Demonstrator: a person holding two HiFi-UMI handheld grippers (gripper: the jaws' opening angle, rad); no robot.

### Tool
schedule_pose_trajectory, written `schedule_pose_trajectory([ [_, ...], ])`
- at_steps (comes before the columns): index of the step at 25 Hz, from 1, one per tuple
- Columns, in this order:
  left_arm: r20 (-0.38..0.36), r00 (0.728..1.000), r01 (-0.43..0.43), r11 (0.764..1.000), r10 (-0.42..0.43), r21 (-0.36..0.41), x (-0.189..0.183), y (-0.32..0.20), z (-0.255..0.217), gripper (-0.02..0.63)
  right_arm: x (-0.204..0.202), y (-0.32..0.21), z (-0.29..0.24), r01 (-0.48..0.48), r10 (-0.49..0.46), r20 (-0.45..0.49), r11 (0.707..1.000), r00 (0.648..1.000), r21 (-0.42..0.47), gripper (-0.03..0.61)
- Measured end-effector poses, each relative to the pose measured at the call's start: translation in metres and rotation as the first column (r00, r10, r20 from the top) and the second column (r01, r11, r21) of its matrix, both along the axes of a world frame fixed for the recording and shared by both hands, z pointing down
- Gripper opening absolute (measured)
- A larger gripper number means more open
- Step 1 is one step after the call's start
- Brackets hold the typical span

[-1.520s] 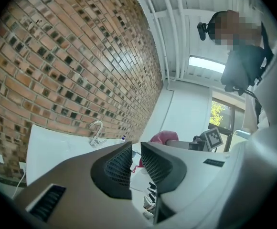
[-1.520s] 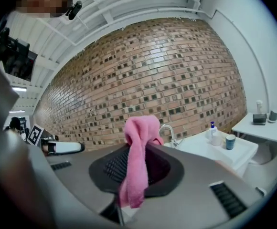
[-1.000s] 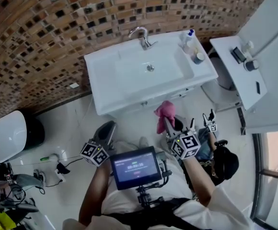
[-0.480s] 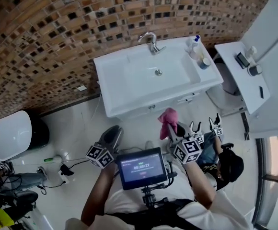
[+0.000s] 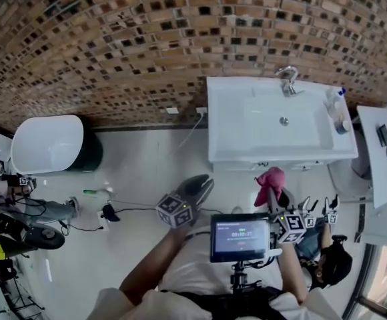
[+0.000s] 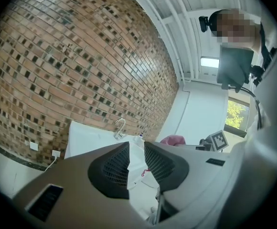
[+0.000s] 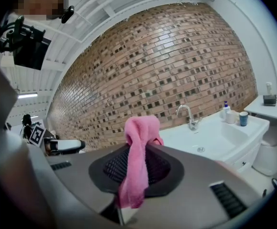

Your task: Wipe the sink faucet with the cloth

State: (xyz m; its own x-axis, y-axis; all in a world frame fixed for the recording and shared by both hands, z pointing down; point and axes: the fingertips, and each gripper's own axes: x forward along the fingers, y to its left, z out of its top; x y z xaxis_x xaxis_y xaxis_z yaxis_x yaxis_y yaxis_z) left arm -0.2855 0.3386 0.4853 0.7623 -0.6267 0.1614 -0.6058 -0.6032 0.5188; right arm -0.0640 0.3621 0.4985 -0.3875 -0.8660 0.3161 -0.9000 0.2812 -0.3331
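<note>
A white sink [image 5: 233,139] stands against the brick wall, with a chrome faucet [image 5: 287,80] at its back edge. My right gripper [image 5: 275,195] is shut on a pink cloth [image 5: 270,181], which sticks up from the jaws and hangs down over them, in front of the sink and short of its front edge. In the right gripper view the cloth [image 7: 138,156] drapes between the pads, and the faucet [image 7: 187,114] is well beyond it. My left gripper [image 5: 197,187] is held over the floor left of the sink. Its jaws [image 6: 136,151] stand a narrow gap apart with nothing between them.
Bottles and a cup [image 5: 335,109] stand on the sink's right end. A white shelf [image 5: 380,172] lies at the far right, a white toilet [image 5: 47,144] at the left by the wall. Cables and gear [image 5: 27,222] cover the floor at the left. A wall socket [image 5: 201,111] is beside the sink.
The head view has swung left and drawn back, so the sink now sits at the upper right and looks smaller. The right gripper still holds the cloth; both grippers stay low.
</note>
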Motion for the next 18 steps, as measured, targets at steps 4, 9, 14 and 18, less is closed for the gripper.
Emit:
schedule_pose_trajectory([
  [4,-0.005,1.000,0.015,1.000,-0.015,-0.011,-0.028,0.000,0.005,0.097,-0.027,-0.008,0.002,0.021,-0.021,-0.007,1.000,1.000,0.000,0.075],
  [9,-0.010,1.000,0.027,1.000,-0.027,-0.011,-0.070,0.001,0.006,0.097,-0.065,-0.015,0.007,0.044,-0.045,-0.034,0.999,0.998,-0.024,0.075],
  [14,-0.019,1.000,0.020,1.000,-0.021,-0.018,-0.098,0.003,0.010,0.097,-0.097,-0.019,0.003,0.057,-0.059,-0.029,0.998,0.998,-0.041,0.075],
  [18,-0.035,0.999,0.004,1.000,-0.005,-0.019,-0.114,-0.001,0.014,0.096,-0.110,-0.017,0.000,0.047,-0.049,-0.048,0.998,0.998,-0.036,0.075],
])
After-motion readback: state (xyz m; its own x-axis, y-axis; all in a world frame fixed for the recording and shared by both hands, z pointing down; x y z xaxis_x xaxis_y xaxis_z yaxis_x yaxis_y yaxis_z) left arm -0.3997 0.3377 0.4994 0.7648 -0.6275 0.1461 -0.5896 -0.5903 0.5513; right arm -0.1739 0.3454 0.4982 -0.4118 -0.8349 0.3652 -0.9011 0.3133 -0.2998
